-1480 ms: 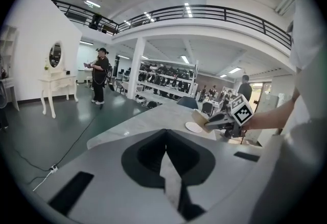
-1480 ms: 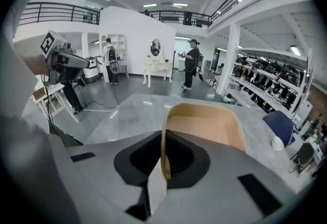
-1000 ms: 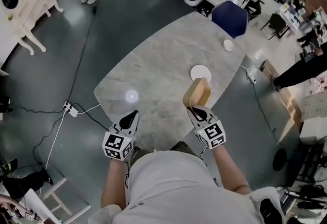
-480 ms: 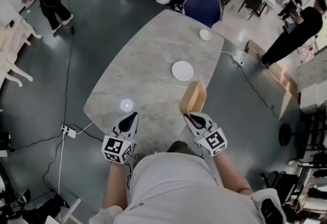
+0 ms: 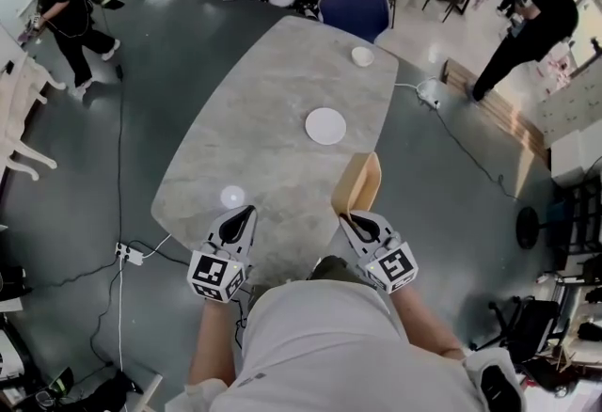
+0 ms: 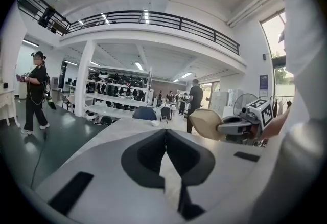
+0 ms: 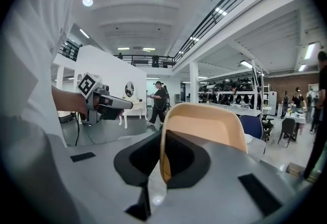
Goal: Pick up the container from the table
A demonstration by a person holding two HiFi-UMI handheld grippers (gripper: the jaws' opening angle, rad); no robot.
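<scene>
A tan, shallow container [image 5: 358, 184] hangs above the near right edge of the grey marble table [image 5: 273, 118], with my right gripper [image 5: 355, 217] shut on its rim. Seen from the right gripper view, the container [image 7: 204, 128] stands on edge between the jaws, its rim pinched. To the left, my left gripper [image 5: 241, 217] is shut and holds nothing; its jaws meet in the left gripper view [image 6: 166, 151]. That view also catches the container [image 6: 205, 124] at the right.
On the table lie a white plate [image 5: 325, 126], a small white bowl [image 5: 362, 55] at the far end and a small round white thing [image 5: 232, 197] near my left gripper. A blue chair [image 5: 356, 7] stands behind it. People stand at left [image 5: 66, 6] and right [image 5: 527, 24]. Cables cross the floor.
Both grippers, and the container with the right one, have drawn back from the table toward its near edge and risen a little. The plate now lies farther from the container.
</scene>
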